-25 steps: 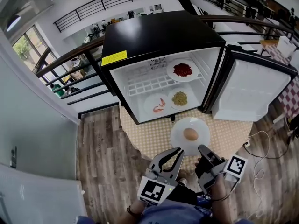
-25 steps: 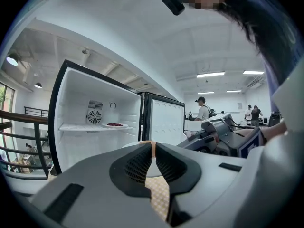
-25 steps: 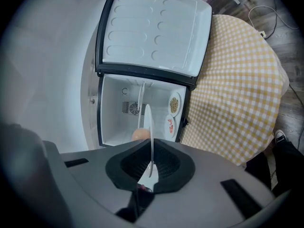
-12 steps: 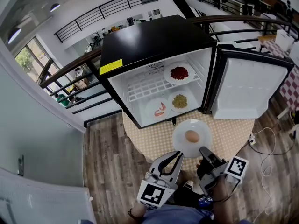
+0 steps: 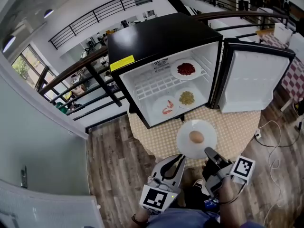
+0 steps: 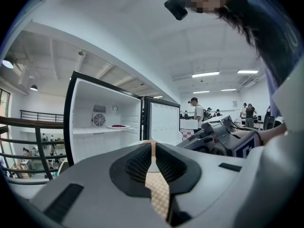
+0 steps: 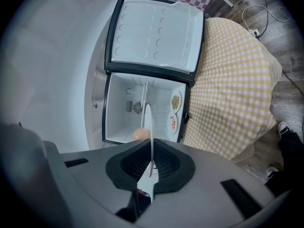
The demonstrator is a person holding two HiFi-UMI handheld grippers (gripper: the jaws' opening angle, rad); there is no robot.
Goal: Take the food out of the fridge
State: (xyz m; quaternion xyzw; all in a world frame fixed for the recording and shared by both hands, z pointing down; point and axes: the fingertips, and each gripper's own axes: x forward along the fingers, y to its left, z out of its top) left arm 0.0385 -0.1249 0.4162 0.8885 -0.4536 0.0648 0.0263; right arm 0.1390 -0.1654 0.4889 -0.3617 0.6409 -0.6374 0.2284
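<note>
The small black fridge (image 5: 137,87) stands open on a table with a chequered cloth (image 5: 156,137), its door (image 5: 251,80) swung to the right. Inside, a plate of red food (image 5: 185,69) rests on the upper shelf. A shrimp plate (image 5: 167,107) and a plate of greenish food (image 5: 186,98) lie on the fridge floor. In front of the fridge, over the cloth, my right gripper (image 5: 207,152) is shut on the near rim of a white plate (image 5: 209,129) carrying a brown egg-like item (image 5: 196,137). In the right gripper view the plate (image 7: 148,122) shows edge-on between the jaws. My left gripper (image 5: 180,156) is shut and holds nothing, just left of the plate.
A dark railing (image 5: 95,75) runs behind and left of the fridge. White cables (image 5: 273,151) trail over the wood floor at the right. People (image 6: 197,110) stand far off in the left gripper view. The table's near edge (image 5: 156,153) lies just ahead of the grippers.
Both grippers and the held plate have drifted slightly right and down in the head view. The right gripper's grip on the plate is unchanged, and the plates in the fridge have not moved.
</note>
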